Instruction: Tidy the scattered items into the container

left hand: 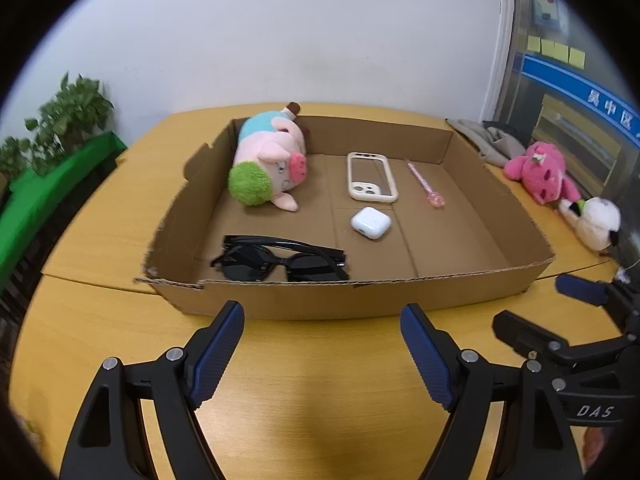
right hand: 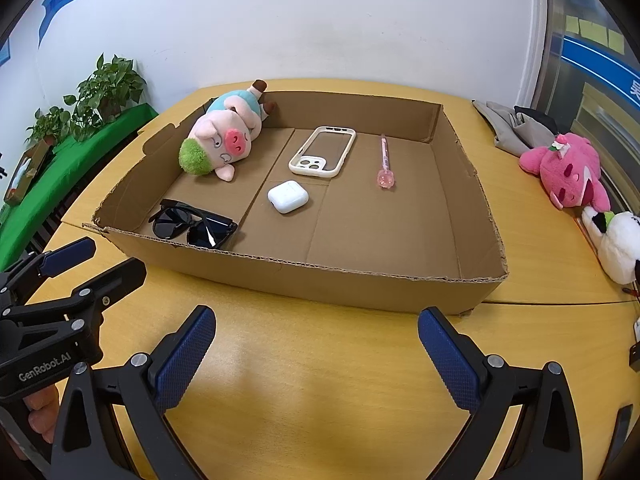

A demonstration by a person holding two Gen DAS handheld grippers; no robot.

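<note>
Closest to the cameras, both grippers hung over bare yellow table, side by side, and neither one had anything in it. The left gripper [left hand: 322, 350] had its jaws spread wide, and the right gripper [right hand: 316, 354] matched it, jaws wide and empty too.

Just past them sat the cardboard box [right hand: 360, 286], a shallow tray with its near wall facing both grippers. Already inside: black sunglasses [left hand: 280, 260] tucked against the near-left corner, a white earbud case [right hand: 288, 197] around the middle, a cream phone case [right hand: 322, 152] behind it, a pink pen [right hand: 385, 160] lying with its long axis running front to back, and a pig plush [right hand: 224, 142] with a green tuft in the far-left corner.

So what was left out? Two soft toys on the table, off to the right of the box and well apart from its right wall: a white plush [right hand: 616, 244] nearer, and a pink plush [right hand: 568, 172] just behind it, the two about touching. Both lay ahead and to the right of both sets of jaws, and the right gripper was clearly the nearer one, so I'd guess that hand goes. The white one looked fluffy and rounded with some black and green bits; the pink one was flopped on its side, lumpy, with a little flower on it. Squishy stuff, should grab easy with jaws that wide.

Farther back by the wall lay some grey cloth [right hand: 508, 128], which may or may not count.
</note>
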